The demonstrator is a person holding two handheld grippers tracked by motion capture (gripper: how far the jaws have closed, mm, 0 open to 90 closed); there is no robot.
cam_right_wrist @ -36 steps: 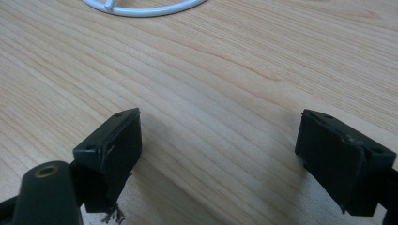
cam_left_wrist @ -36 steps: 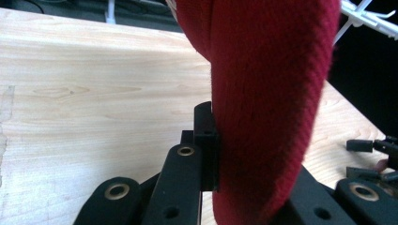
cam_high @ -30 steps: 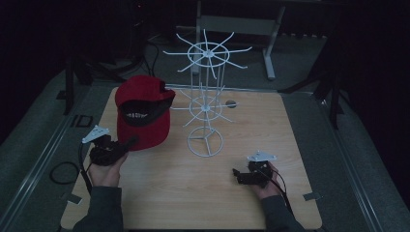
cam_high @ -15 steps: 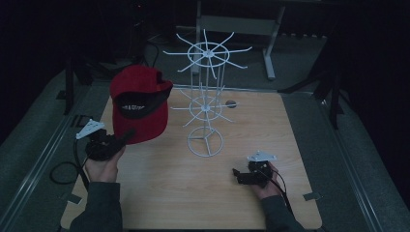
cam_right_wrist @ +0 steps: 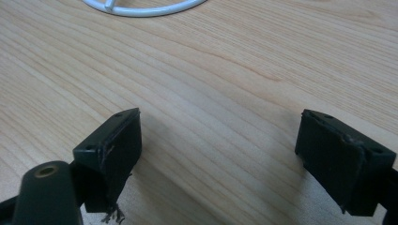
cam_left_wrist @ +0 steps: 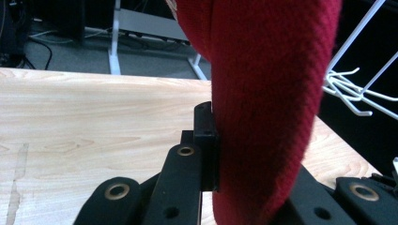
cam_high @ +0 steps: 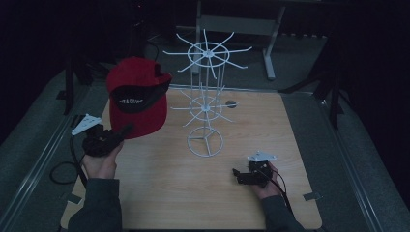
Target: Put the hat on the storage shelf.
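The left gripper (cam_high: pixel 126 130), clamped on the red cap (cam_high: pixel 137 94), has lifted it off the table's (cam_high: pixel 290 145) left edge. It now hangs level with the white rack (cam_high: pixel 207 96), ready for hanging. The right gripper (cam_high: pixel 235 173) rests with its jaws apart.

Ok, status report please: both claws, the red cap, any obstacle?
Left claw shut on red cap, lifted. Right claw open, empty, low over table. White wire rack stands close beside cap.

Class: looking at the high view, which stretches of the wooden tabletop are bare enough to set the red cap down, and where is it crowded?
Bare: the wooden tabletop between the two hands, and right of the white wire rack. Crowded: around the rack's ring base and beneath the red cap at the left.
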